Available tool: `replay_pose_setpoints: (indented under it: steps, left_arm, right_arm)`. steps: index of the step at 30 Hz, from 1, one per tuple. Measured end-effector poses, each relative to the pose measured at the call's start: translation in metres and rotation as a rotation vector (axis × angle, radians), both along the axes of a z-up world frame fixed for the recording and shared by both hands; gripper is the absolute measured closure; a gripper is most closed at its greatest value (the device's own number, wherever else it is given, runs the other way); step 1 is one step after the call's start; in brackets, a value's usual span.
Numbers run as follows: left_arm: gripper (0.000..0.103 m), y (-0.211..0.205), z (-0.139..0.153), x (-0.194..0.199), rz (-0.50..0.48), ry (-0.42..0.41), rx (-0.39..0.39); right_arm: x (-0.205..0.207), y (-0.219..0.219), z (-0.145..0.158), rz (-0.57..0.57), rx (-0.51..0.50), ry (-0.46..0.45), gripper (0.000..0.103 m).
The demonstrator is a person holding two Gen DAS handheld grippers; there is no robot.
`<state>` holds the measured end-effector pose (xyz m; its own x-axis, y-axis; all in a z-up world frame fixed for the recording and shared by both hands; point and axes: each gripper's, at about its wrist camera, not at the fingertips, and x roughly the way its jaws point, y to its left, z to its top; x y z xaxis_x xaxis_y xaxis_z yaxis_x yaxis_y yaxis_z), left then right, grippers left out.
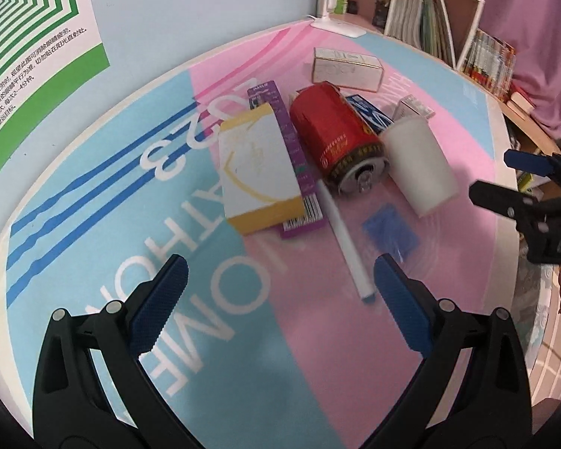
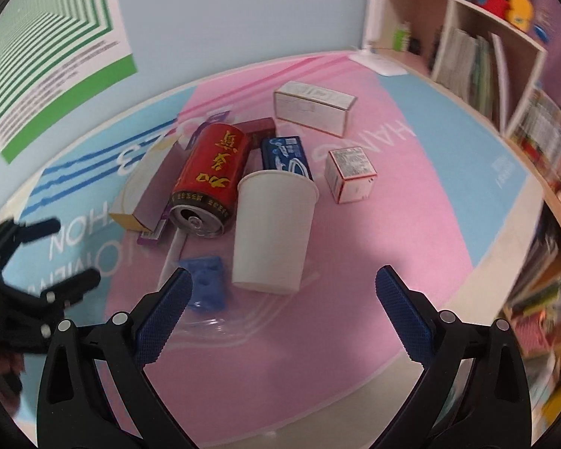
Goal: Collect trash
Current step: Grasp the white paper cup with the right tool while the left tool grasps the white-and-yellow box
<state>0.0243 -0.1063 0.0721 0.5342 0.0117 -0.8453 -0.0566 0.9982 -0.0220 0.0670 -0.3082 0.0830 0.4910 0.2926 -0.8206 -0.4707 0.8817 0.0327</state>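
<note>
From my right wrist camera, the right gripper [image 2: 280,307] hangs wide apart above the pink mat [image 2: 374,232], gripping nothing. Just ahead, a white paper cup [image 2: 275,232] lies tipped, its mouth facing away. A red can [image 2: 211,179] lies on its side touching the cup, open end toward me. A blue box [image 2: 286,157] sits behind them. Near my left finger there's a small blue wrapper [image 2: 205,284], possibly plastic. The left gripper [image 2: 65,250] hovers at the left edge, spread.

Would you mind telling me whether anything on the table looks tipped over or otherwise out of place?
Yes. The red can lies on its side with its opened top facing the cameras, and the white paper cup stands upside down beside it. No spill shows. Boxes are scattered loosely around them.
</note>
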Motion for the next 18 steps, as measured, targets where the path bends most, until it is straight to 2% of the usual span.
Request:
replay_pose_setpoints:
  steps: [7,14,18]
  left_arm:
    - [0.006,-0.003,0.002,0.022,0.029,0.025,0.014]
    - [0.006,0.009,-0.009,0.052,0.036,0.068,-0.009]
    - [0.006,0.016,-0.021,0.069,0.030,0.104,0.009]
  right_arm:
    - [0.023,-0.002,-0.011,0.124,-0.008,0.044,0.007]
    - [0.038,0.005,-0.024,0.146,-0.021,0.092,0.007]
    - [0.047,0.011,-0.030,0.136,-0.040,0.117,0.009]
